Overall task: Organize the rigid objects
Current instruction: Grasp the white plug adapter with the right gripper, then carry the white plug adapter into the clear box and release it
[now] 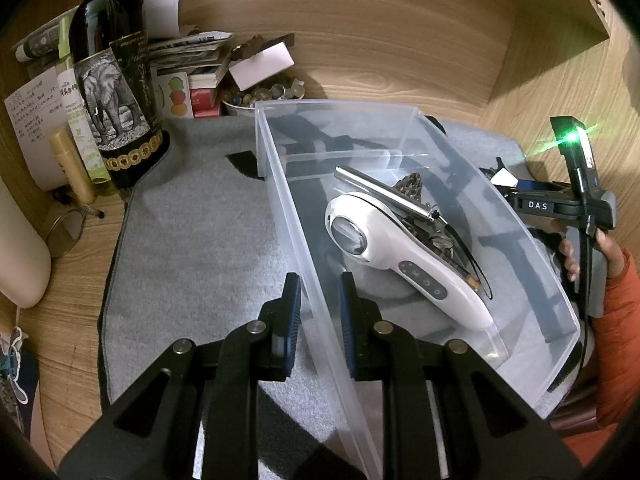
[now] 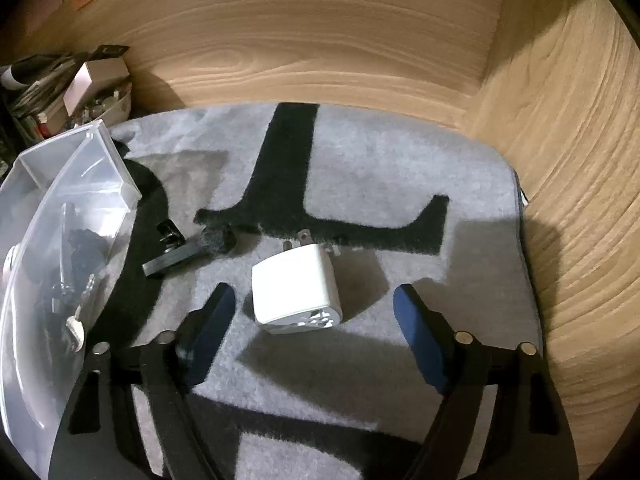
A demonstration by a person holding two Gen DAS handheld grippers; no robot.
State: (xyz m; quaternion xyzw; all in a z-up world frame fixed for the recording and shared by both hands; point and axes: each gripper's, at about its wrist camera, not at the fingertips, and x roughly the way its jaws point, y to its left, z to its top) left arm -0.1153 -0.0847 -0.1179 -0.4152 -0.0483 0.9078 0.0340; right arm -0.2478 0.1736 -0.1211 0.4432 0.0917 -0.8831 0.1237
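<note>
Rigid objects are sitting partly in a clear plastic bin [image 1: 280,184] and partly loose on a grey mat with black markings [image 2: 380,168]. Nearest in the left wrist view, at lower centre, the left gripper [image 1: 320,300] is straddling the bin's near wall, one blue-padded finger outside and one inside, with a small gap on each side, so it is not pinching the wall. Just beyond, in the middle of the frame, a white handheld device [image 1: 396,256] with a round lens is lying diagonally inside the bin, resting over a silver metal tube [image 1: 384,192] and a heap of small dark metal parts. Farther off, in the upper left, a dark wine bottle [image 1: 116,92] with an elephant label is standing beside stacked papers. In the right wrist view, the right gripper [image 2: 314,316] is spreading its fingers wide at the bottom of the frame, holding nothing. A white plug adapter [image 2: 294,288] is lying on the mat between the fingertips, touching neither. Beyond it to the left, a small black bracket [image 2: 180,252] is resting on the mat near the bin's corner.
</note>
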